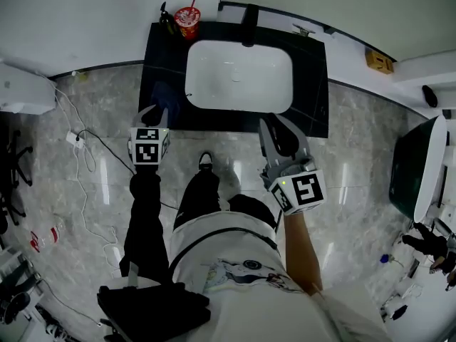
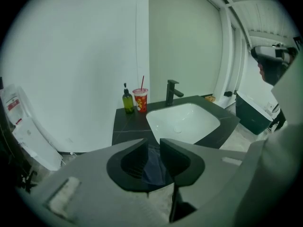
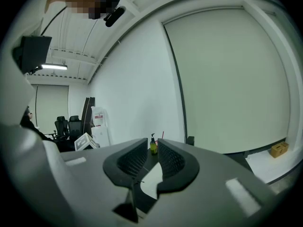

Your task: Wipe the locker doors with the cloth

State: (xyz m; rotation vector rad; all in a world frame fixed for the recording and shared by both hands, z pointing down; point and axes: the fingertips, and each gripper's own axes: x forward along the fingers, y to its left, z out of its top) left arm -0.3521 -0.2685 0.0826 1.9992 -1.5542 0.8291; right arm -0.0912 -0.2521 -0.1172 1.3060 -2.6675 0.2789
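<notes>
Left claw (image 2: 152, 143) over rumpled dark-blue cloth (image 2: 154, 168)

Floor (image 1: 356, 191): grey marble-pattern tile, polished, showing light glare. Table (image 1: 313, 84): black, veined, stone-like, matt. Basin (image 1: 239, 77): white, smooth, glossy, ceramic in appearance. Faucet (image 2: 171, 91): matt black. Soap bottle (image 2: 128, 102): green translucent plastic. Cloth (image 2: 154, 167): dark blue, soft, creased. Left tool (image 2: 152, 143): matt grey plastic, with dark ribbed pads (image 2: 134, 162).
</notes>
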